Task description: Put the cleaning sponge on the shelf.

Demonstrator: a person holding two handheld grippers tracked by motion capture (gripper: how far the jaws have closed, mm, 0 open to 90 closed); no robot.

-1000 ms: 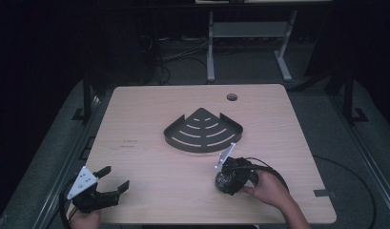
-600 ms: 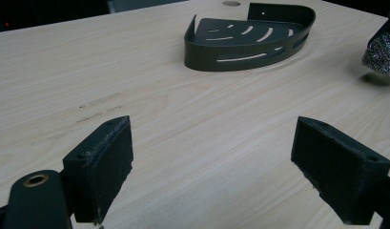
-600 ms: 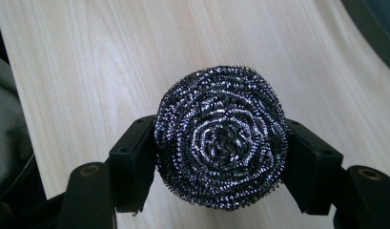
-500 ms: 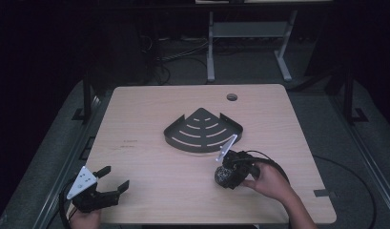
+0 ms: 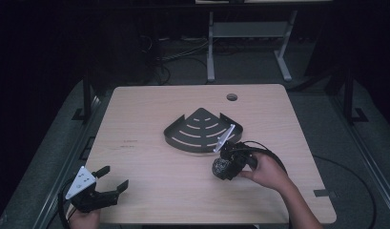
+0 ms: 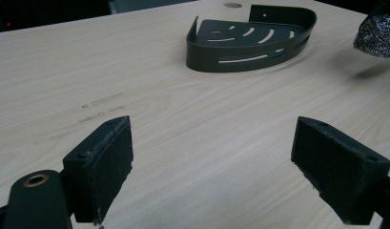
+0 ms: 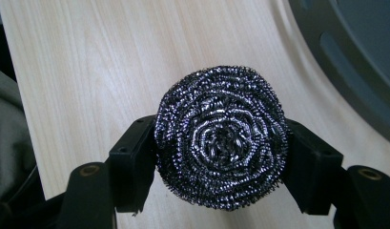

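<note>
Right tool clamped on scourer, held above table just beside rack. Left tool wide open, nothing between pads, near table's front left corner.

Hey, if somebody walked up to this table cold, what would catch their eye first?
Probably the shiny steel wool scrubber, clamped between the jaws of the right gripper near the right front of the table and casting a shadow on the wood. Next, the dark fan-shaped slotted rack lying at the table's middle, just beyond the scrubber. The left gripper sits at the front left corner with its jaws wide open and nothing between them.
</note>
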